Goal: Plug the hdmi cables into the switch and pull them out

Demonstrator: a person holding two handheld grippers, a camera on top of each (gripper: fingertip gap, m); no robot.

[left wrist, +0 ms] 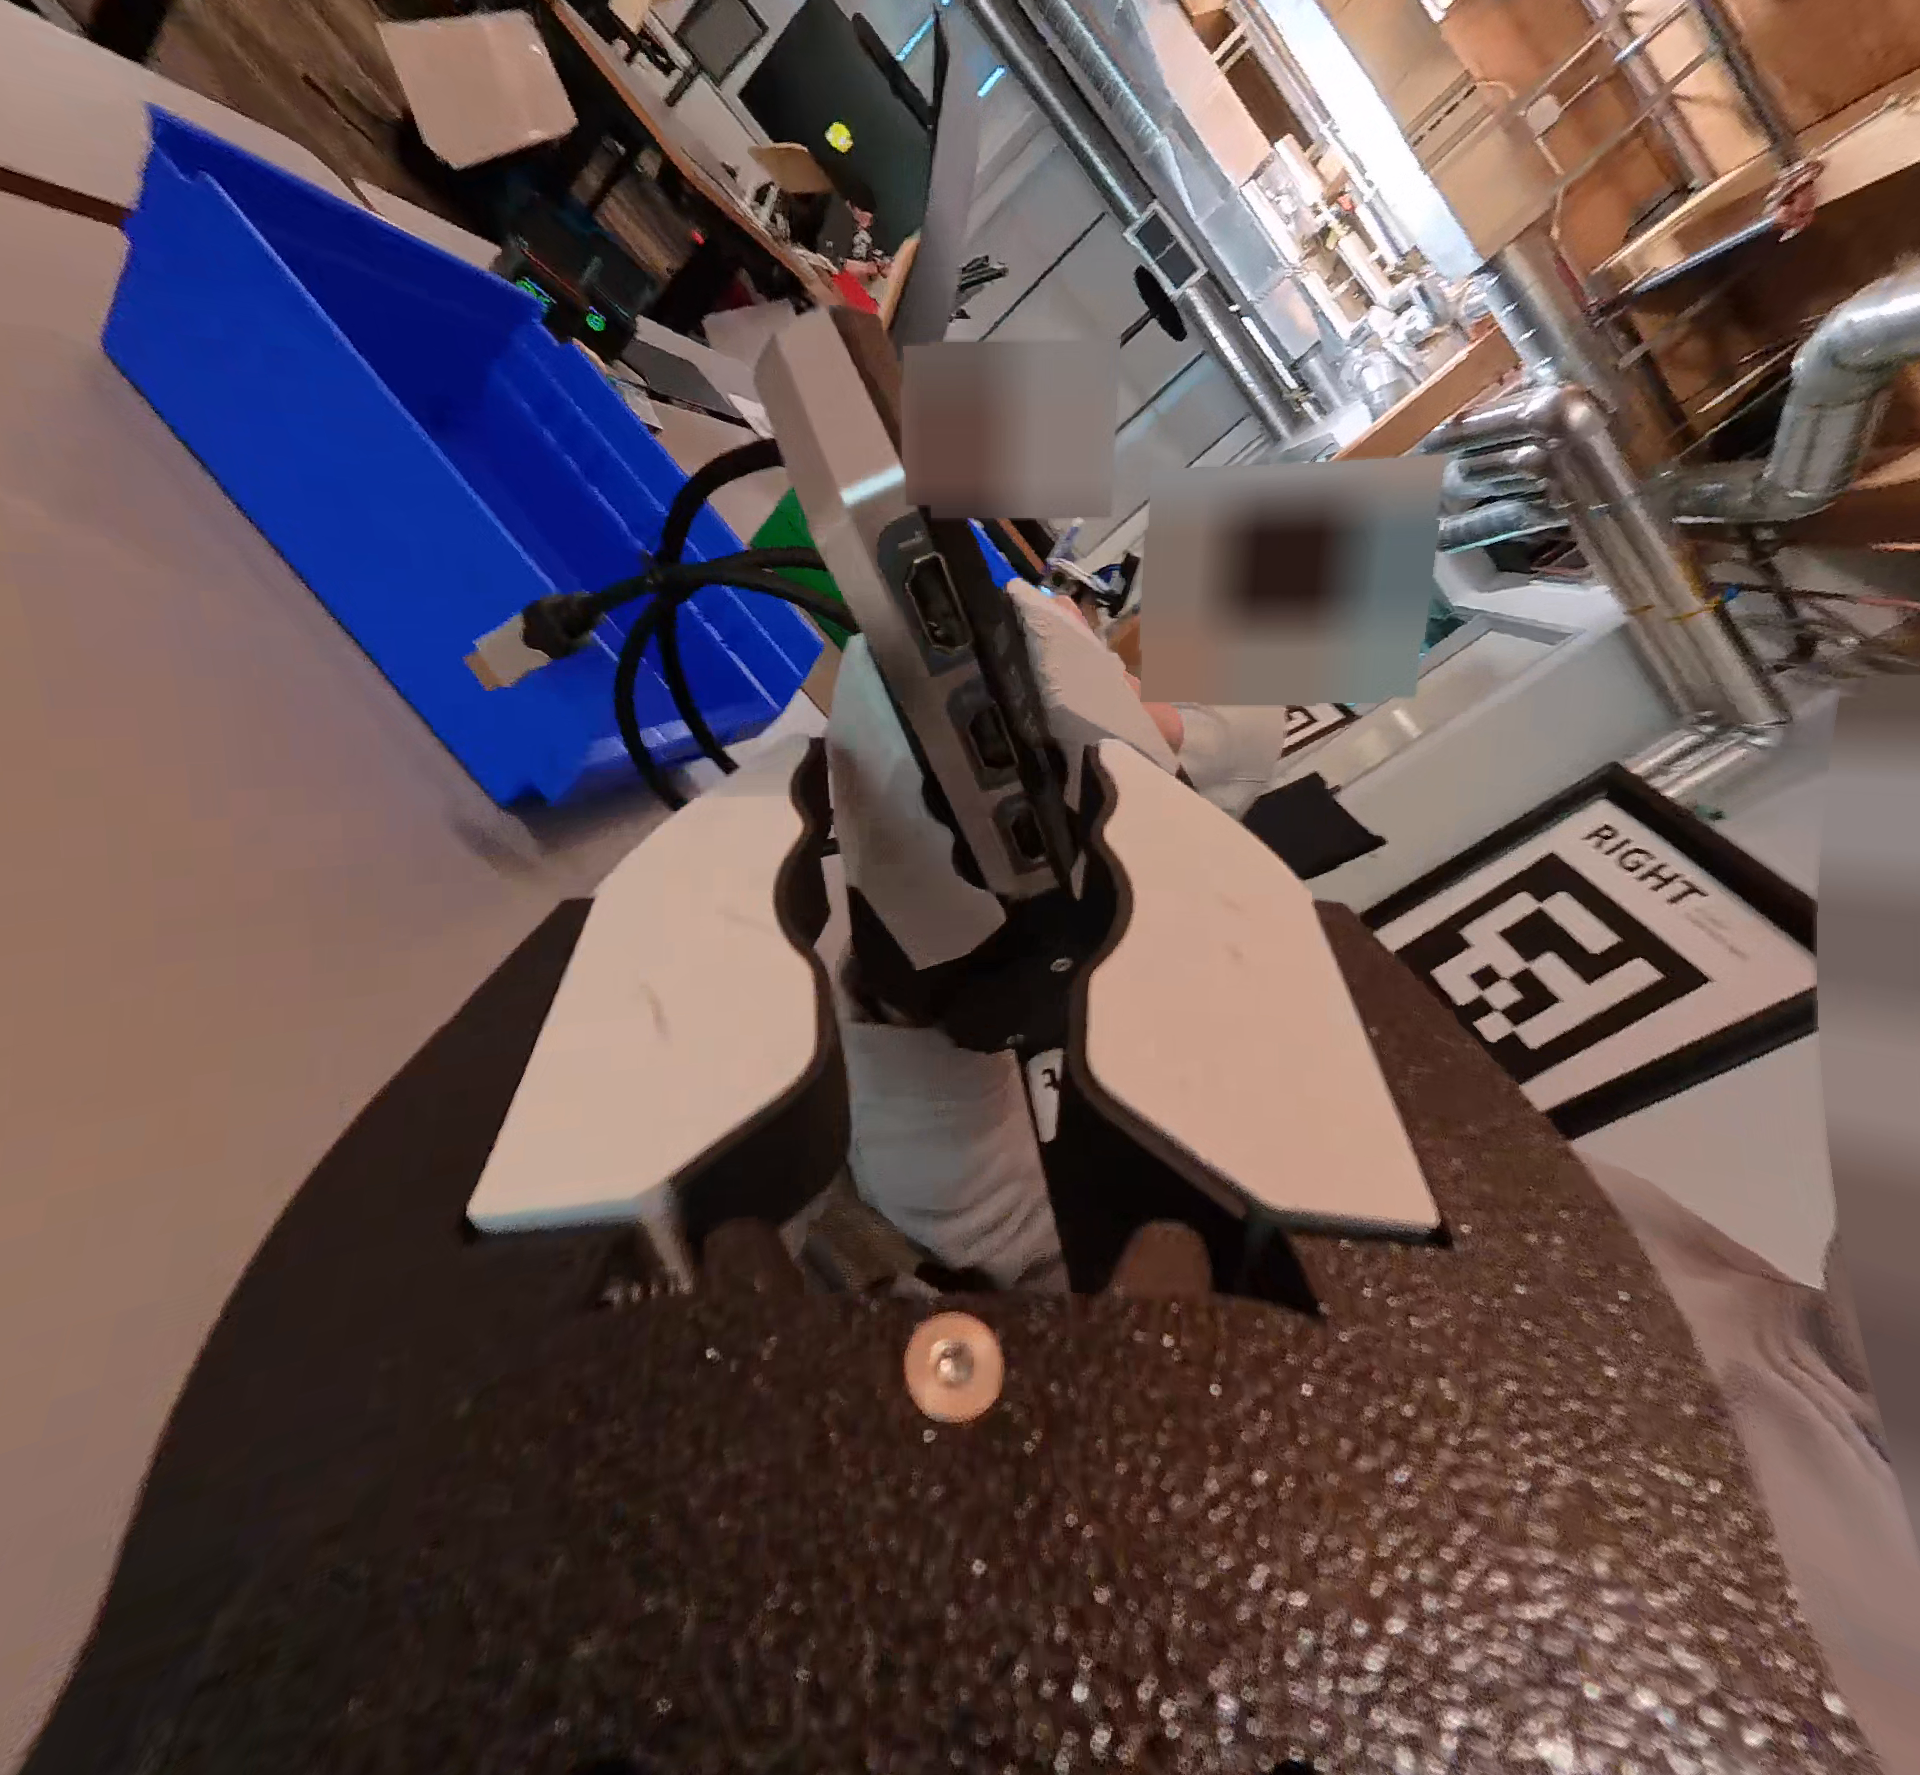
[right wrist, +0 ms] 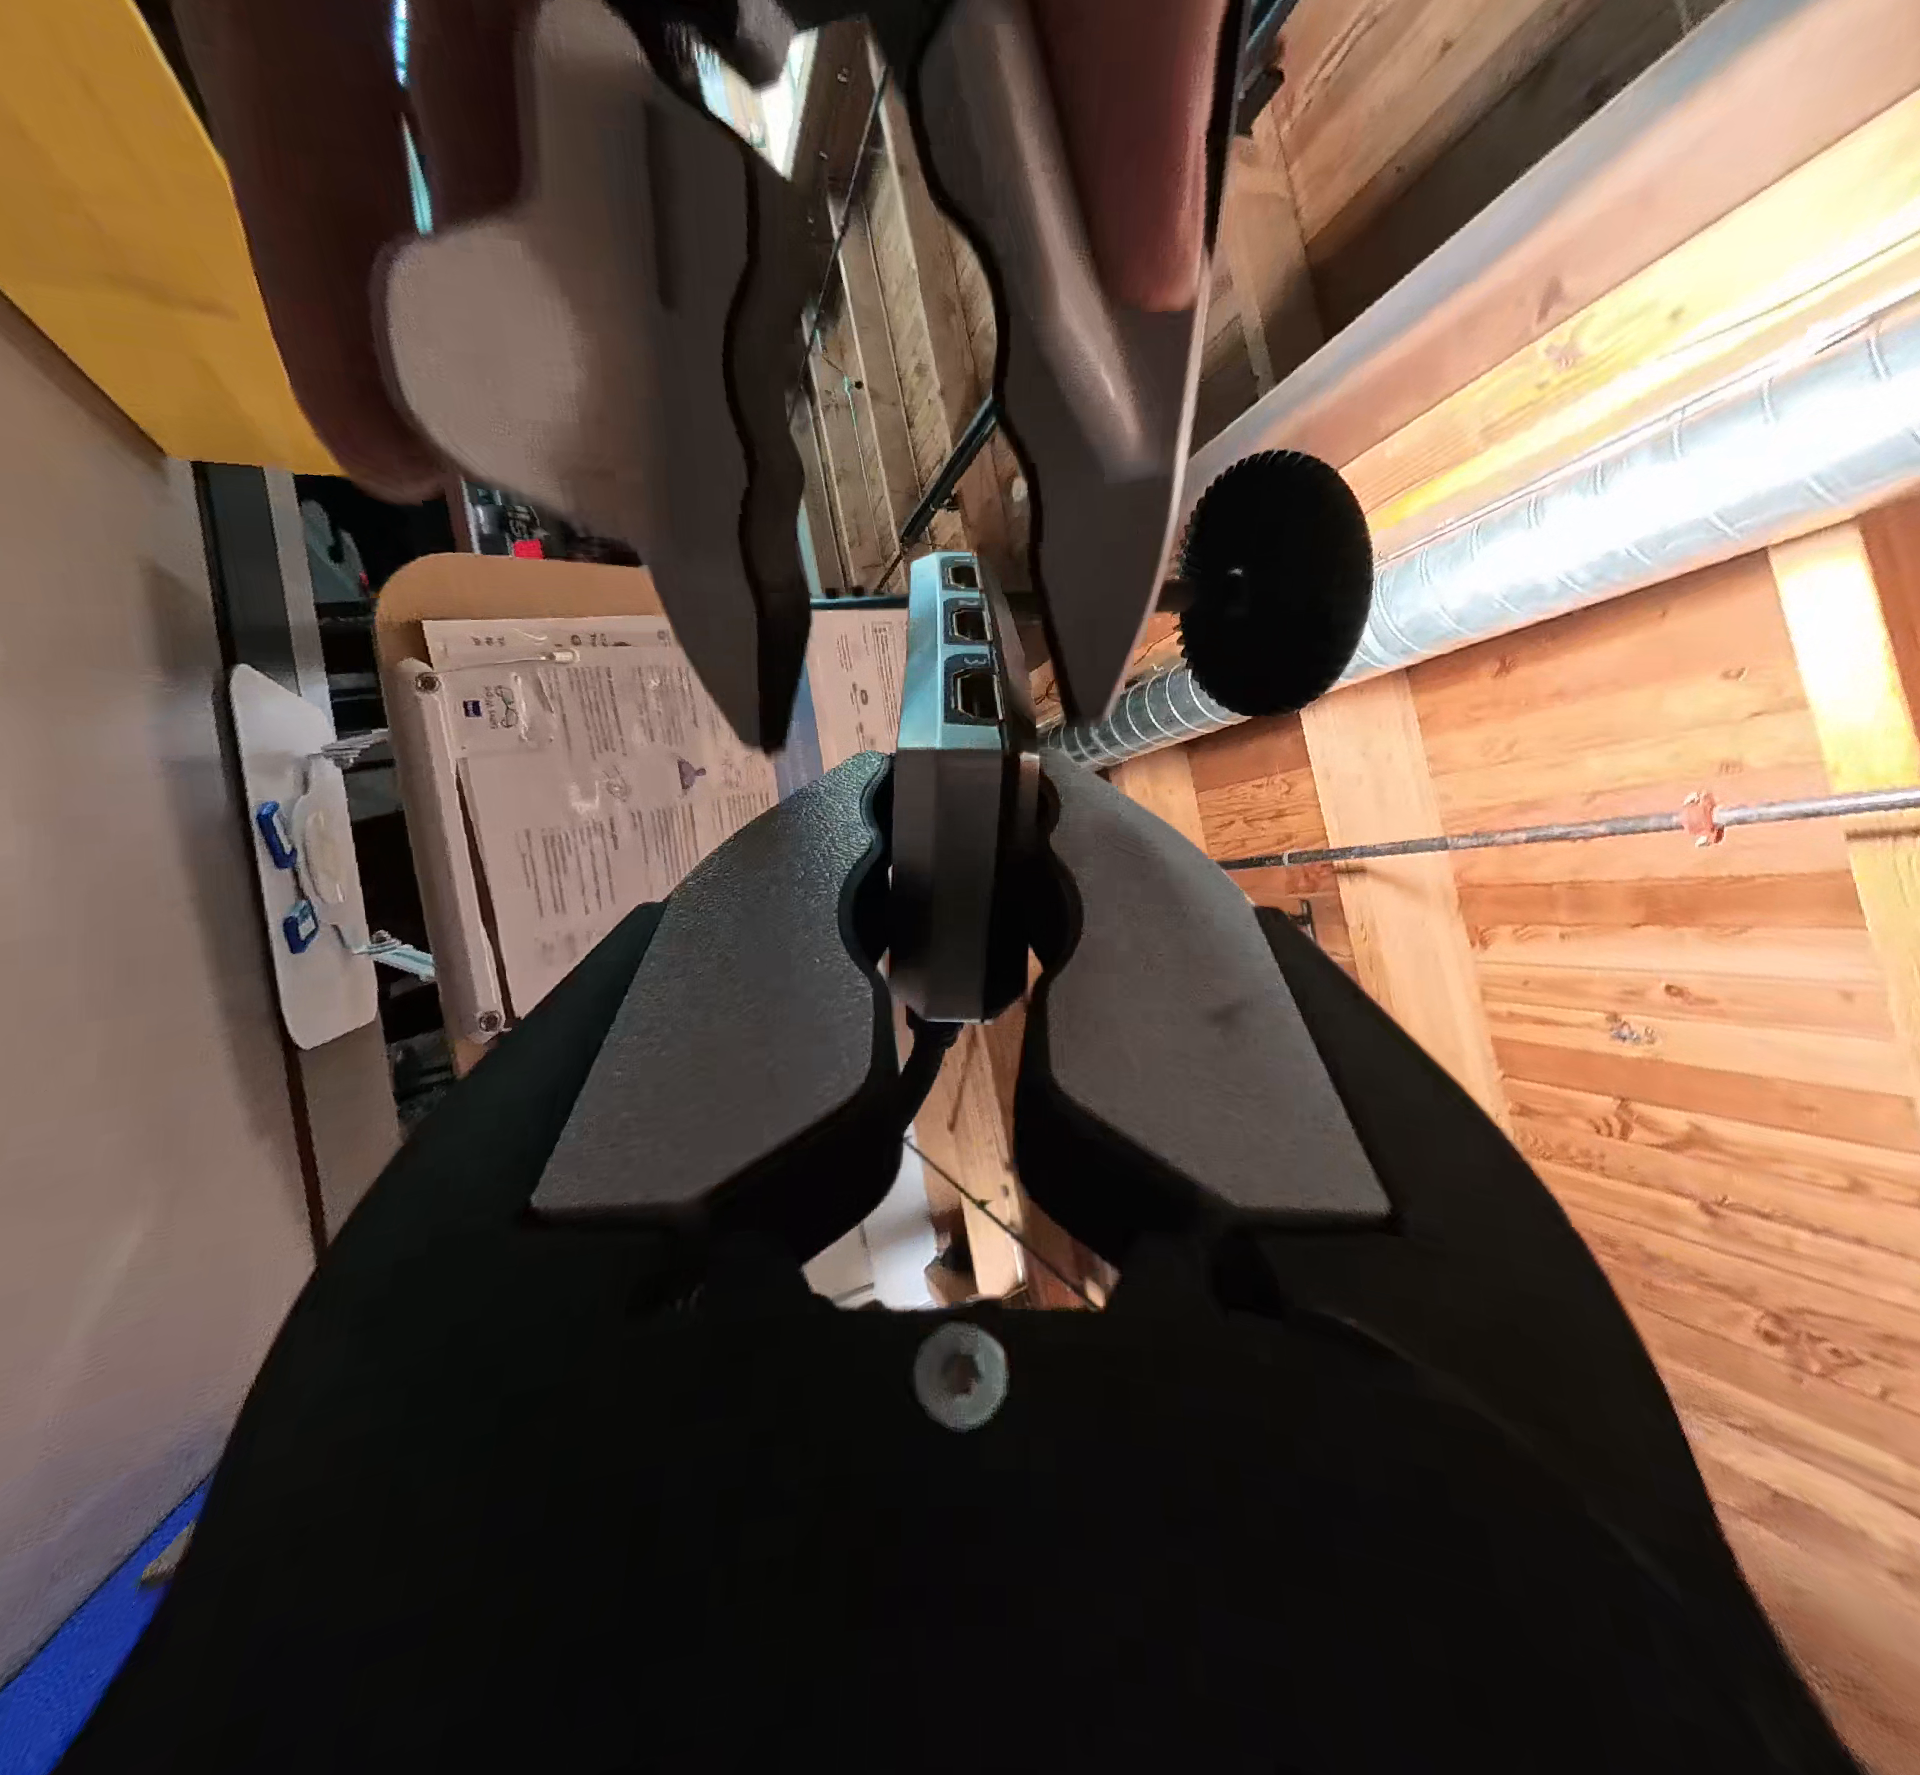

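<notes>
Toward the left side of the pale worktop (left wrist: 156, 790): deep blue plastic bin (left wrist: 364, 437). Looped across the bin's right end: black braided HDMI cable (left wrist: 665, 603), silver plug loose and well apart from the switch. Centre: flat grey metal HDMI switch (left wrist: 831, 437), held off the worktop, ports on its narrow edge exposed. Left gripper (left wrist: 956, 790) spread apart, pale fingers straddling the switch with gaps either side. Right gripper (right wrist: 961, 790) clamped on the switch body.
</notes>
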